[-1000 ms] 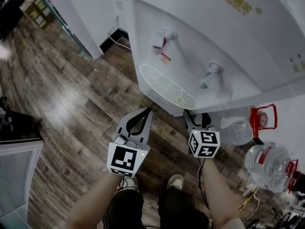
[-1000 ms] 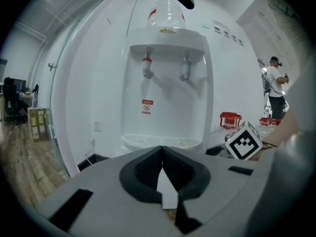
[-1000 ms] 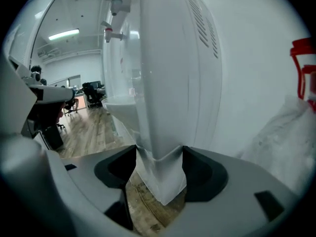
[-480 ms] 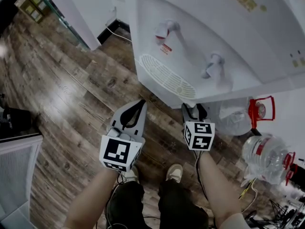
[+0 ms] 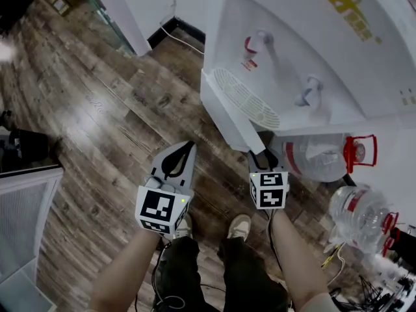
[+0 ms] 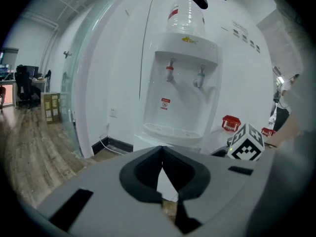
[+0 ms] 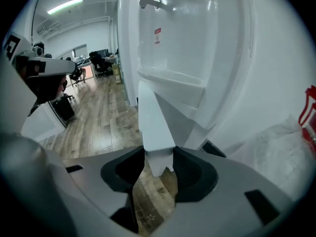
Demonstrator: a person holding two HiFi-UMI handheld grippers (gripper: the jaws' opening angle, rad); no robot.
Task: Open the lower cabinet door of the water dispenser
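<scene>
The white water dispenser stands ahead, with red and white taps over a drip grille. Its lower cabinet door hangs swung out from the body at an angle. My right gripper is at the door's free edge. In the right gripper view the door's edge sits between the jaws of the right gripper, which have just been closing and now press on it. My left gripper hovers over the floor to the left, tips together and holding nothing. In its own view the left gripper points at the dispenser.
A clear bag, a red-handled object and an empty water bottle lie right of the dispenser. A white wall with a cable is to its left. Wooden floor stretches left. The person's shoes are just below the grippers.
The cabinet door has swung out from the dispenser's body. The right gripper's jaws have closed on its edge and drawn back with it. The left gripper shifted slightly alongside.
</scene>
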